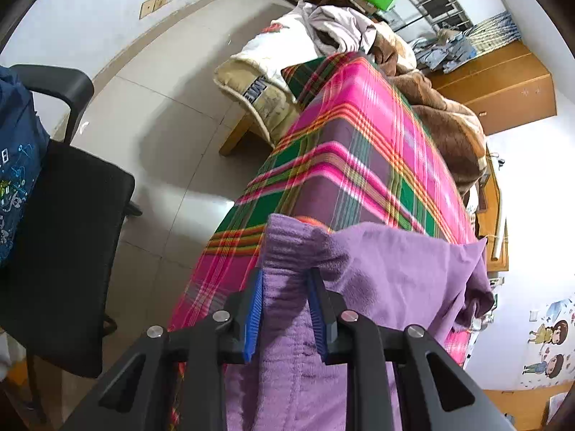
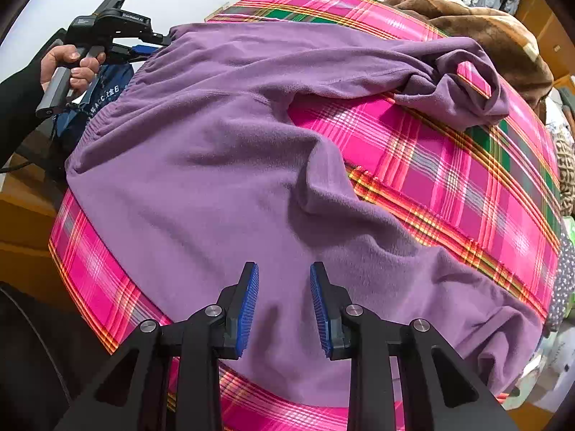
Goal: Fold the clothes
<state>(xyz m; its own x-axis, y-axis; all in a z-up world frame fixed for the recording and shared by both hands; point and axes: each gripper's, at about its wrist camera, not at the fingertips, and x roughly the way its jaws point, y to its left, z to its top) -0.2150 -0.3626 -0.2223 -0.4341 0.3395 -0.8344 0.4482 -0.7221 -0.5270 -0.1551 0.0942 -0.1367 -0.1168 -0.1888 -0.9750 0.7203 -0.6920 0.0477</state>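
Observation:
A purple fleece garment (image 2: pixel 215 179) lies spread and wrinkled on a pink and green plaid blanket (image 2: pixel 449 186) that covers the bed. One end is bunched at the far right. My right gripper (image 2: pixel 284 301) hovers open just over the near part of the garment, with nothing between its blue pads (image 2: pixel 248 301). In the left wrist view, my left gripper (image 1: pixel 285 305) is at the bed's edge. Its jaws stand wide apart, and the gathered edge of the garment (image 1: pixel 377 269) lies between them. The right wrist view shows a hand (image 2: pixel 68 64) holding the left gripper (image 2: pixel 160 45) at the garment's far left corner.
A black office chair (image 1: pixel 72 233) with a blue bag (image 1: pixel 18 165) stands left of the bed. A brown blanket (image 1: pixel 449 125) and a pile of clothes (image 1: pixel 334 25) lie at the far end. A folded quilt (image 1: pixel 262 82) rests on a wooden seat beside the bed. A wooden cabinet (image 1: pixel 503 82) stands behind.

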